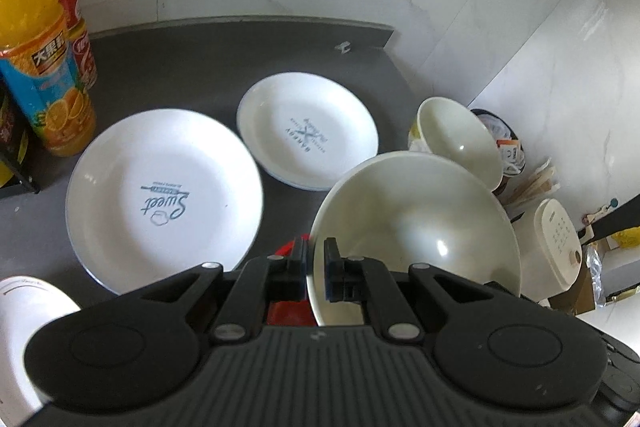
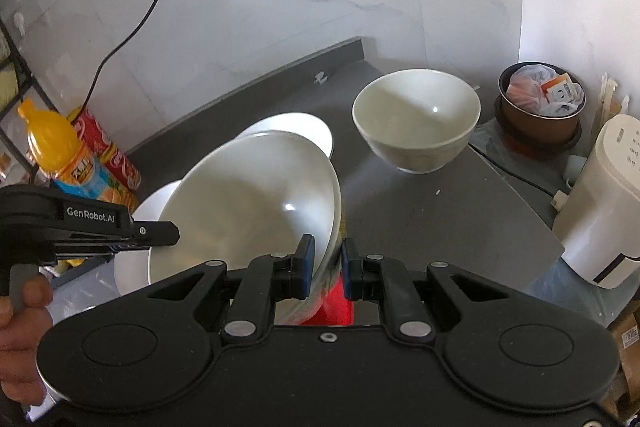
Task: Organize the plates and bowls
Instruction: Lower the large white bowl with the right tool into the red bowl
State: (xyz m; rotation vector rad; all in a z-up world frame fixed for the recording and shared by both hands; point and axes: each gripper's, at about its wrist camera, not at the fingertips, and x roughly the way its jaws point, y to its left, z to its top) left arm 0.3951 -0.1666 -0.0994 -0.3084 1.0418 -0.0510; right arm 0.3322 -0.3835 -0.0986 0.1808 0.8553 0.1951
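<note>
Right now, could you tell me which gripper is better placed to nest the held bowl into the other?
Probably the right gripper: it clamps the held bowl by the rim, and the other bowl stands unobstructed ahead.

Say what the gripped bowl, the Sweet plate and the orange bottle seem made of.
Gripped bowl: likely glazed ceramic, cream, sharp highlights. Sweet plate: glossy white ceramic or melamine, printed blue. Orange bottle: clear plastic probably, printed film label.
</note>
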